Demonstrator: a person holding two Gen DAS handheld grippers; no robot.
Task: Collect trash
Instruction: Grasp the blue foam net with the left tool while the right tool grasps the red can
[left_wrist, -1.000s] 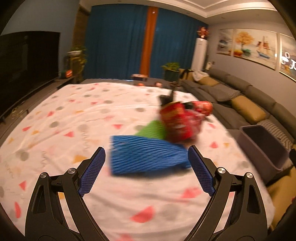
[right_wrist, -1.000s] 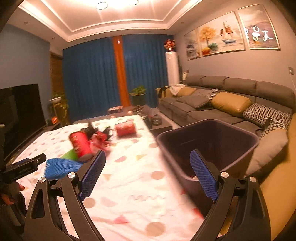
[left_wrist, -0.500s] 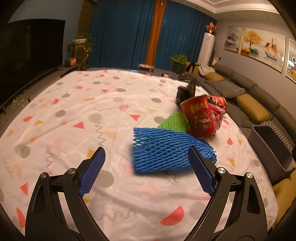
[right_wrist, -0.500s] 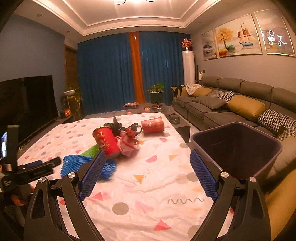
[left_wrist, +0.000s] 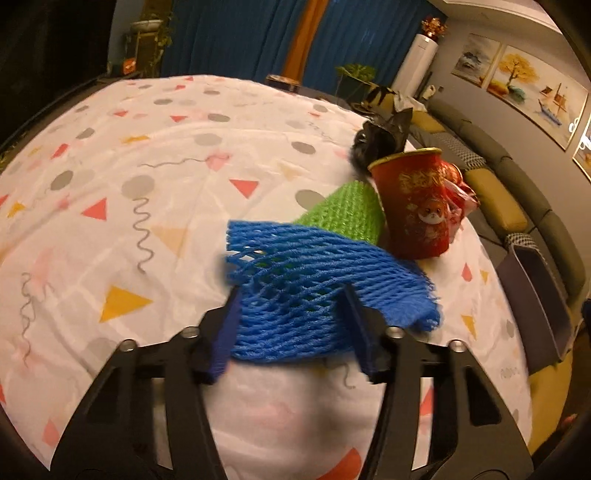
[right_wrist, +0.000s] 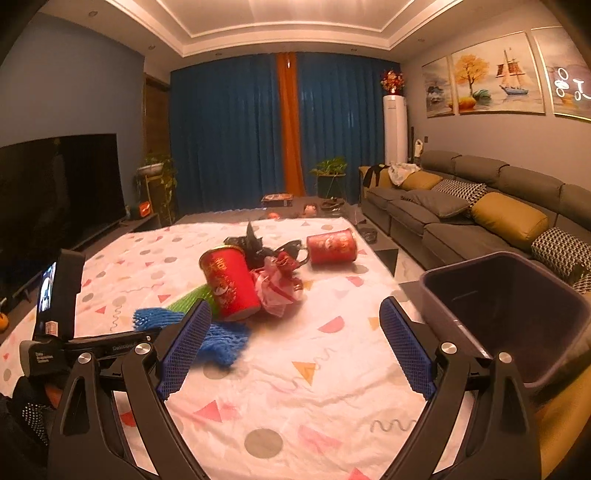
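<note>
On the counter (left_wrist: 110, 206): cups, wrappers, nets – nothing collected yet
Left tongs (left_wrist: 291, 314): just been closing around blue net (left_wrist: 306, 280)
Right tongs (right_wrist: 295, 347): wide, empty
Bin (right_wrist: 517, 306): looks empty

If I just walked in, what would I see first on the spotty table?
A bright blue foam net, with the left gripper just closing around it. Right behind it lies a green net, and a tall red cup stands beside that. Off the table's right edge waits a dark bin.
</note>
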